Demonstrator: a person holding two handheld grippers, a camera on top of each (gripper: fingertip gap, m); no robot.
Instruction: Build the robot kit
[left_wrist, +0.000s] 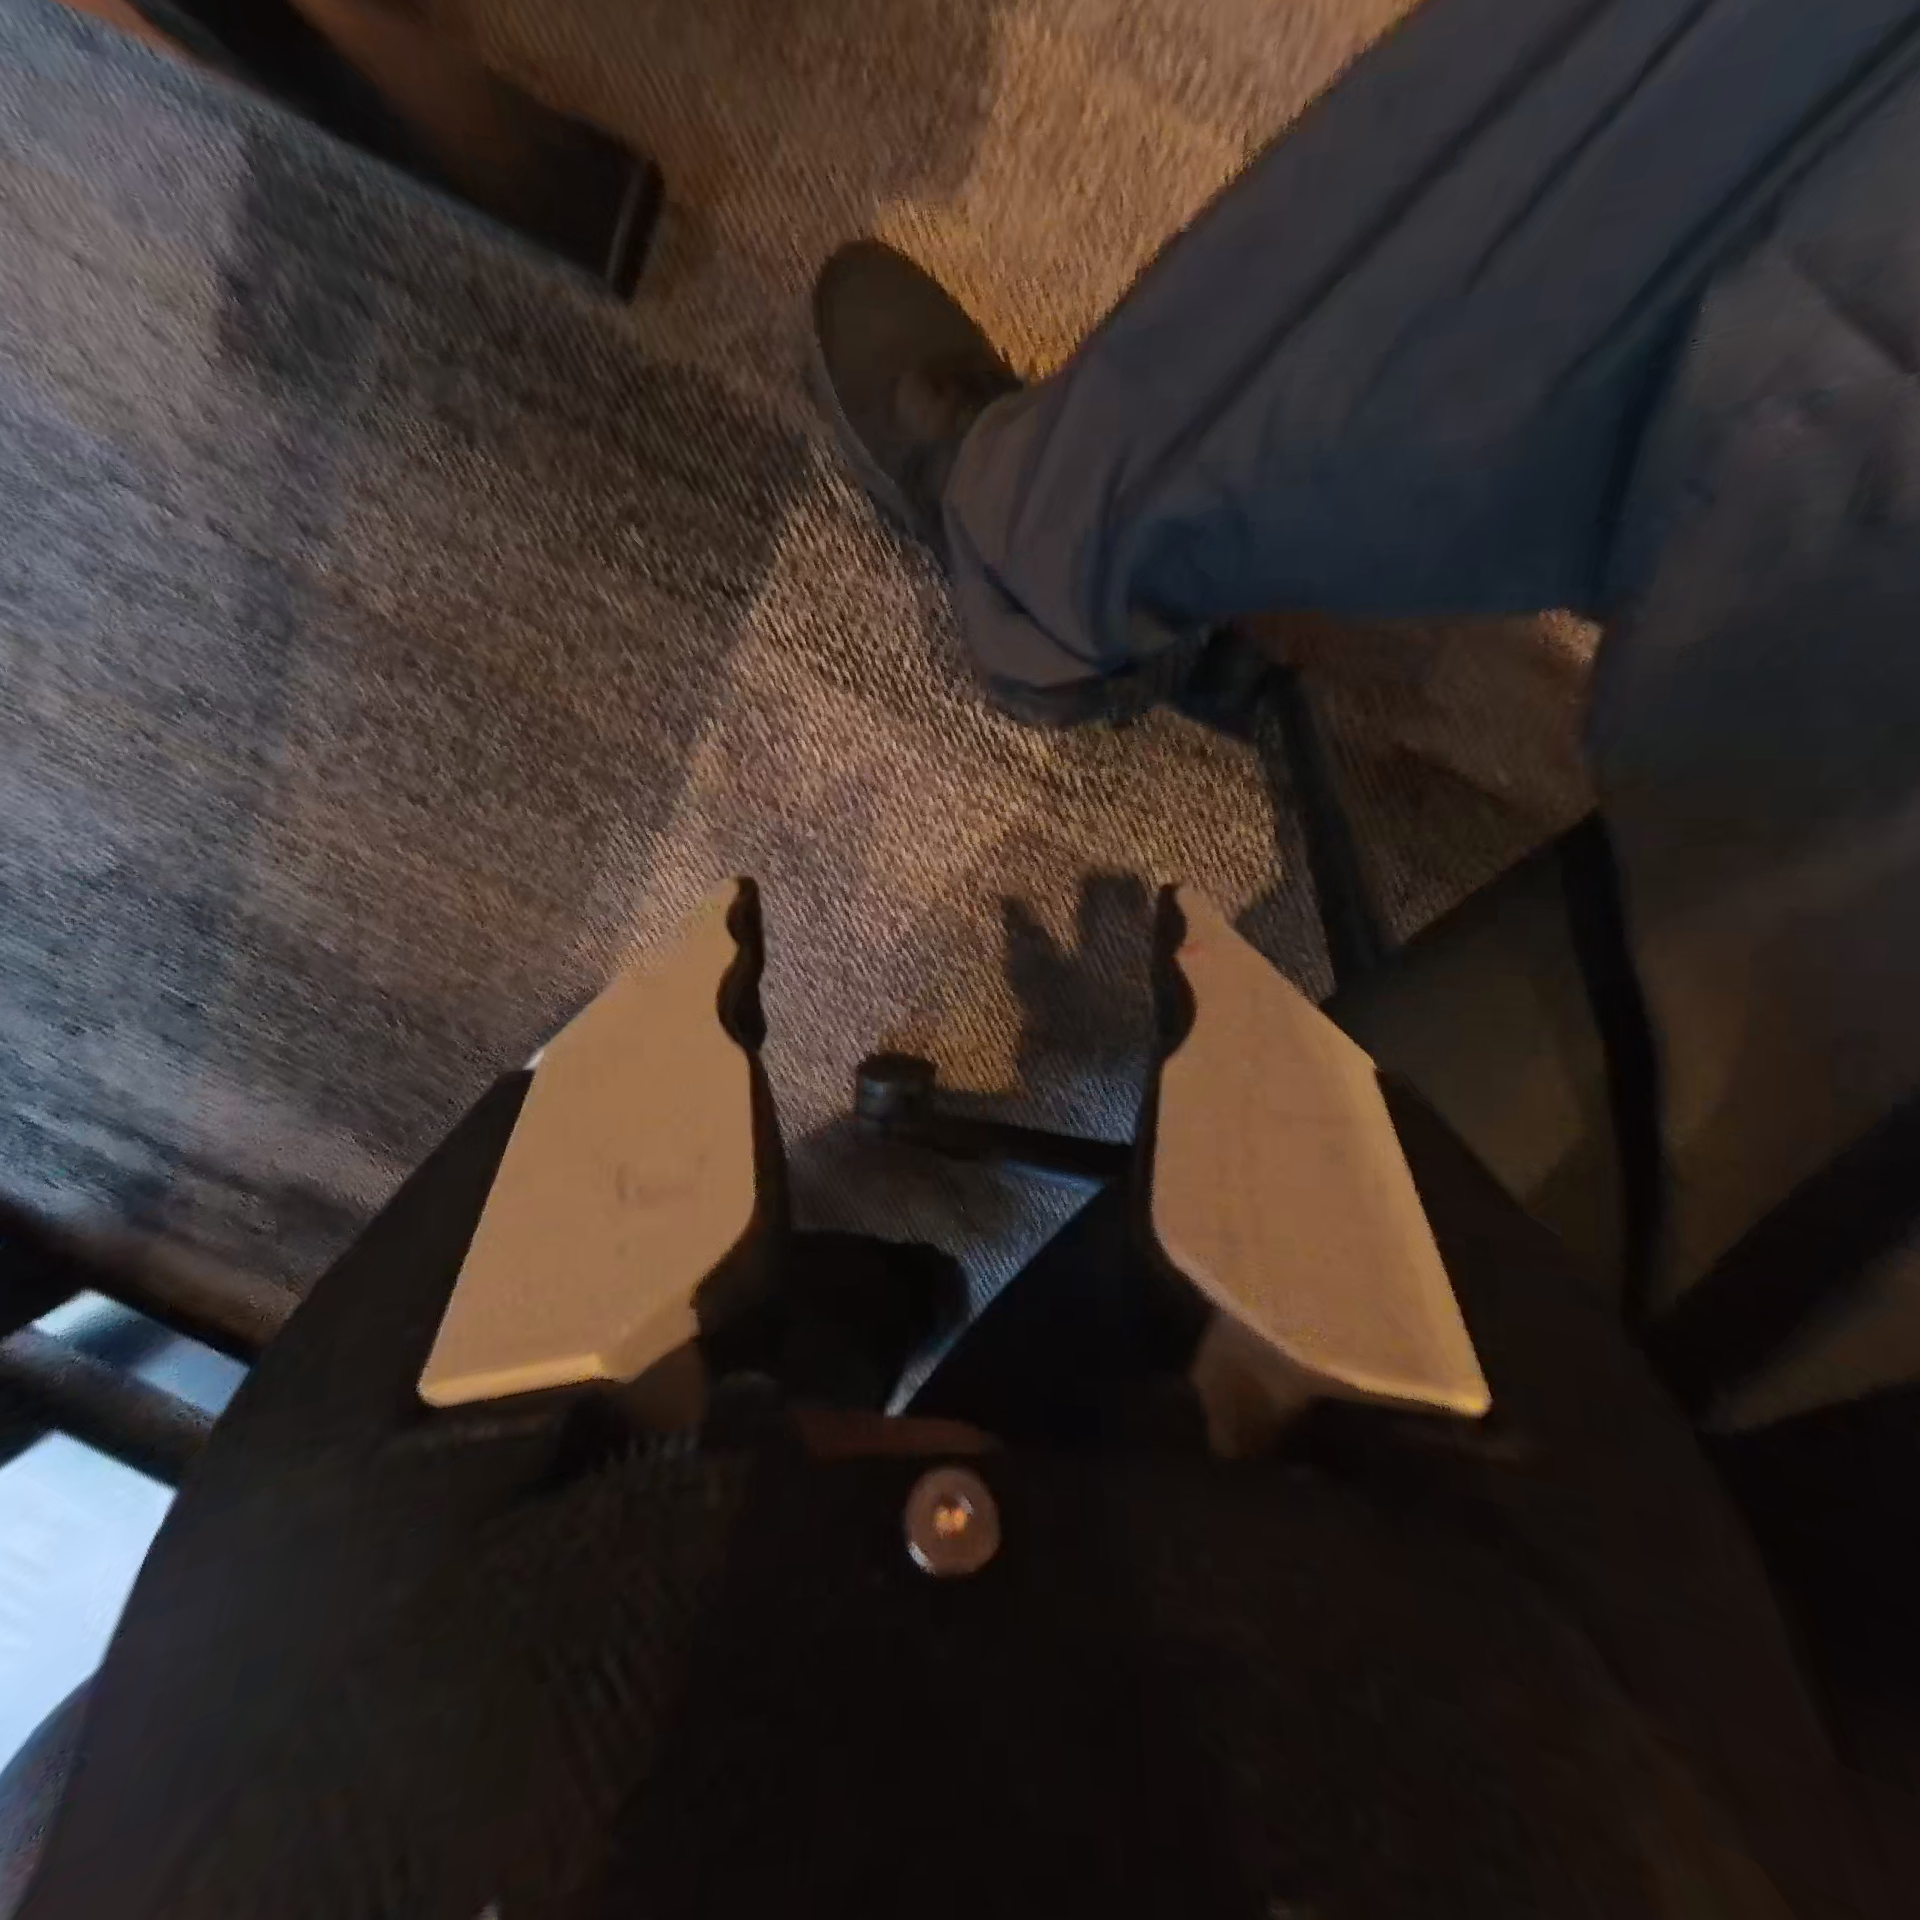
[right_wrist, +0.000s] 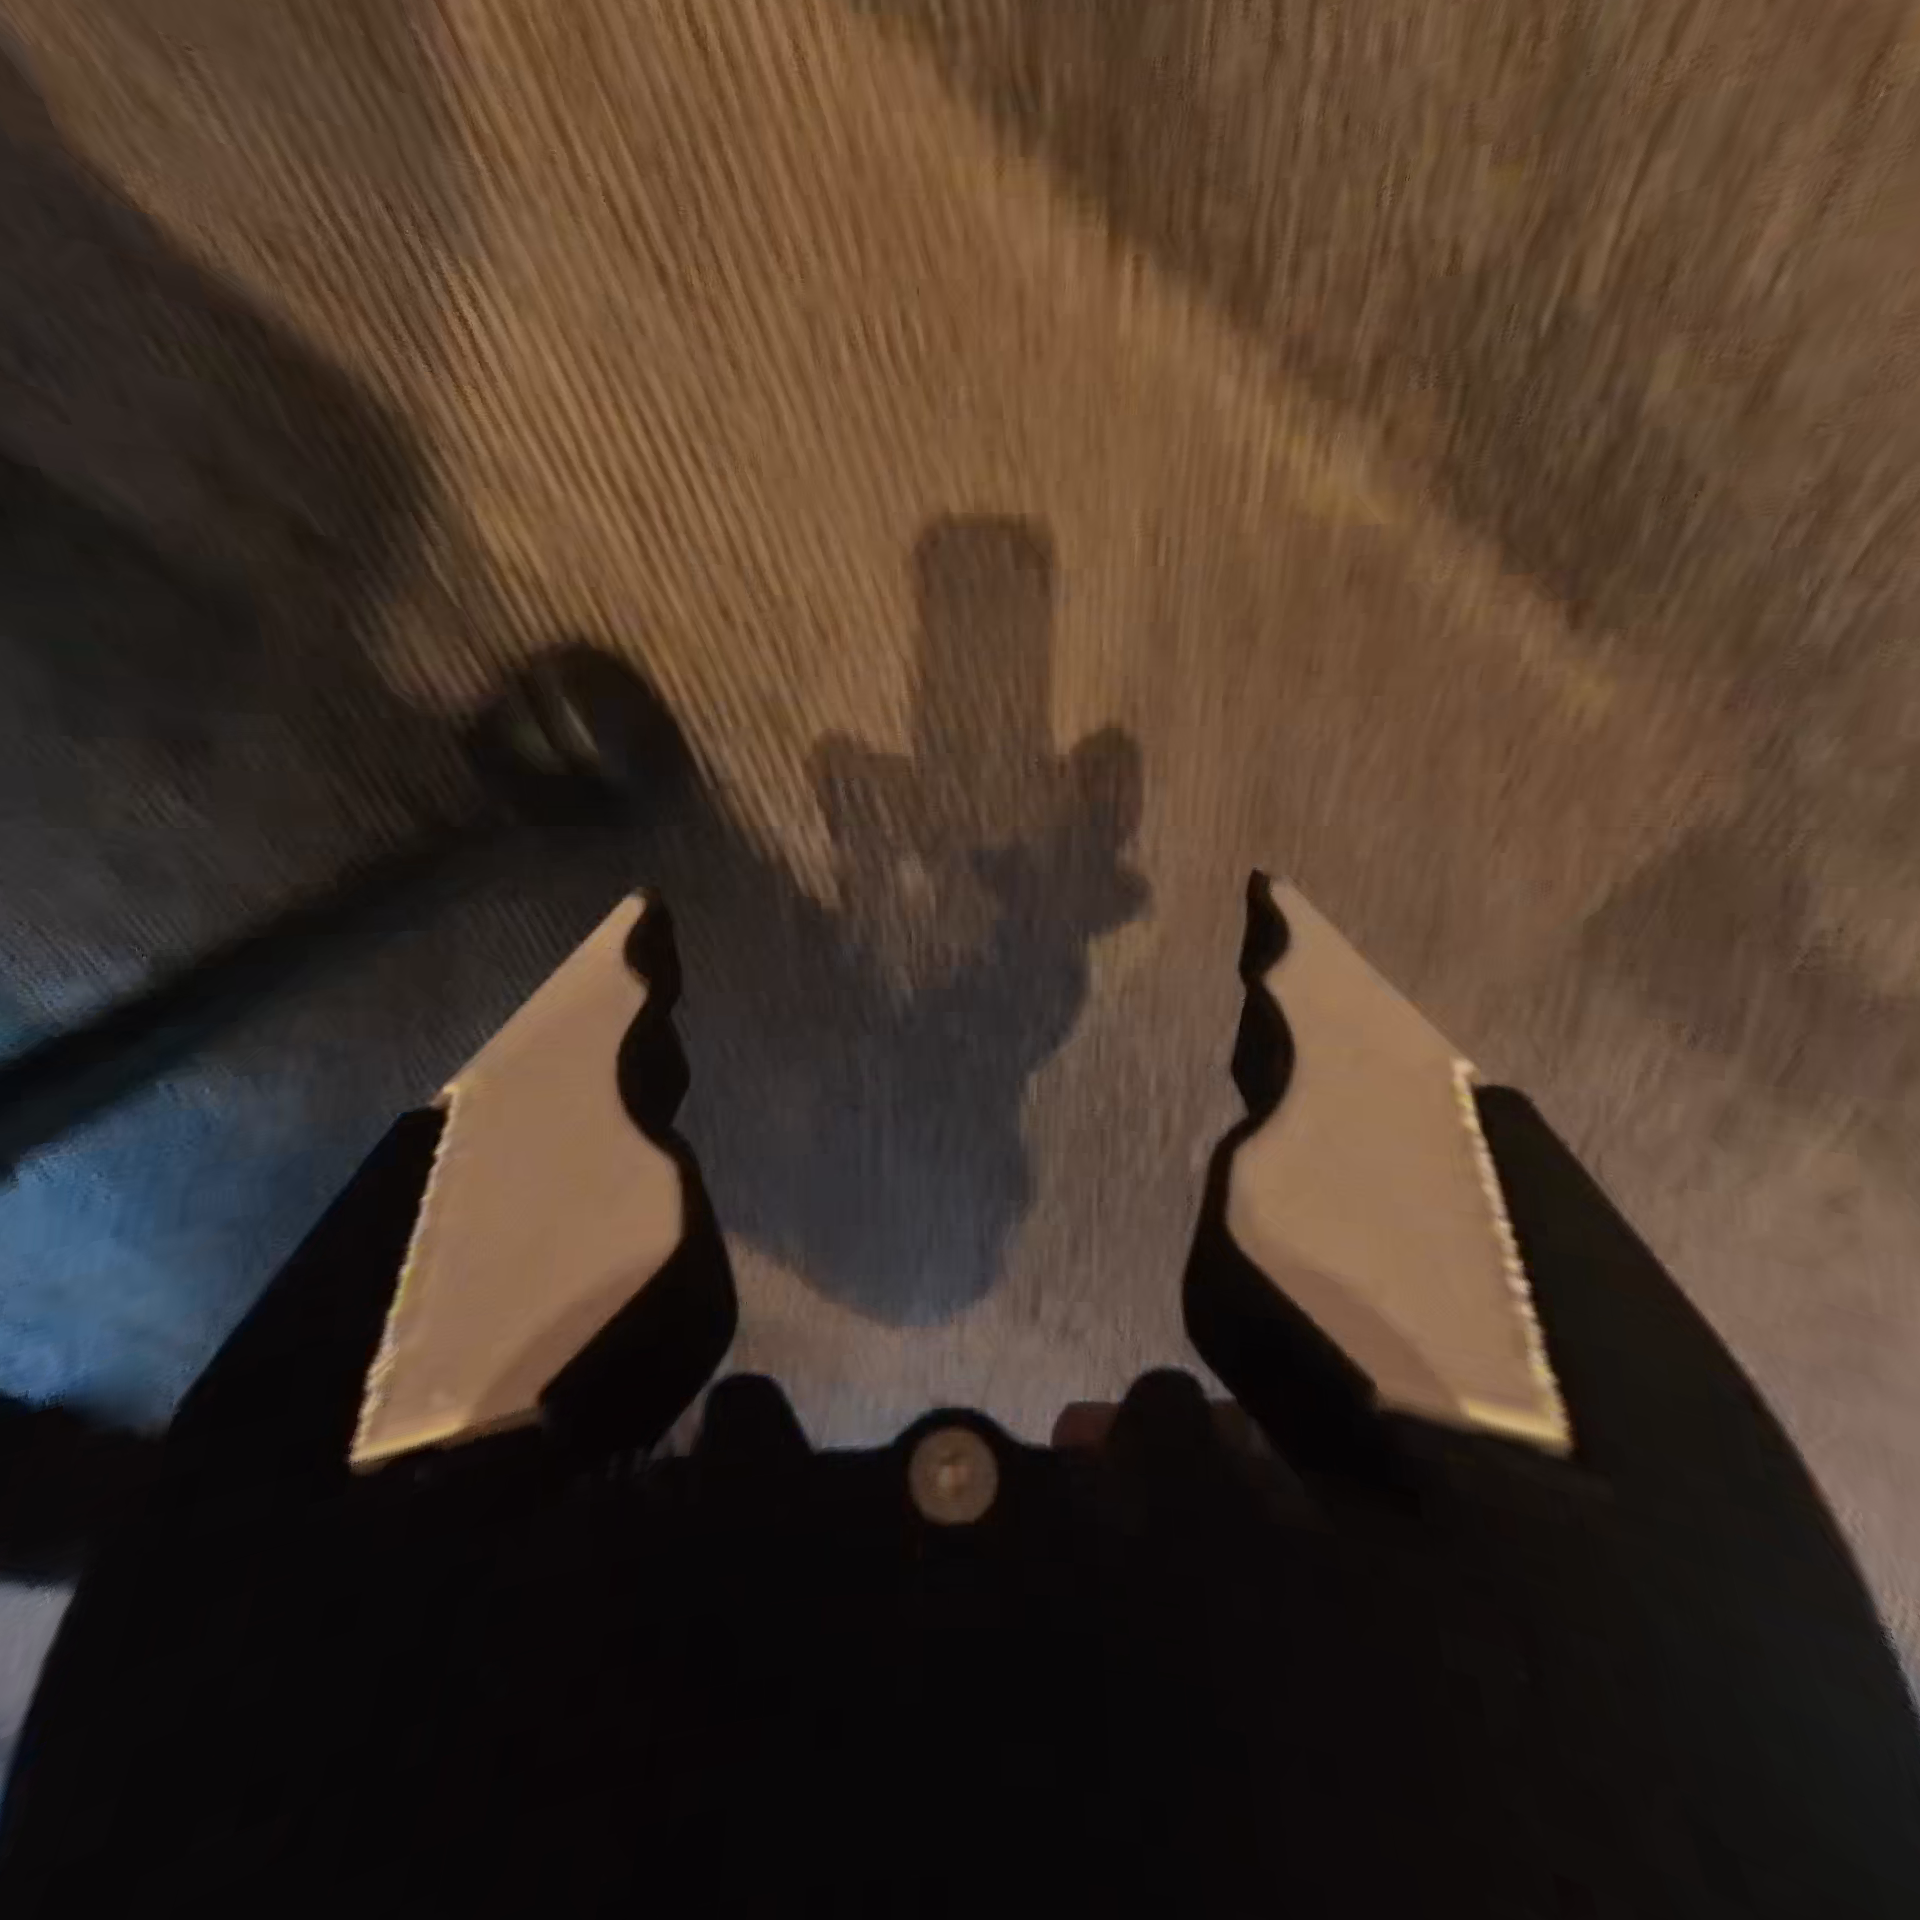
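Left gripper (left_wrist: 958, 904): black body, two pale wedge-shaped finger plates, black scalloped inner edges.
Left gripper screw (left_wrist: 951, 1519): round, silver, centred on the near black body.
Right gripper (right_wrist: 961, 914): black body, pale wedge-shaped plates with wavy black inner edges; the right plate's outer edge looks jagged.
Right gripper screw (right_wrist: 952, 1473): round, brass-toned, centred on the body.
Sleeve (left_wrist: 1403, 343): blue cloth, creased, far right in the left wrist view.
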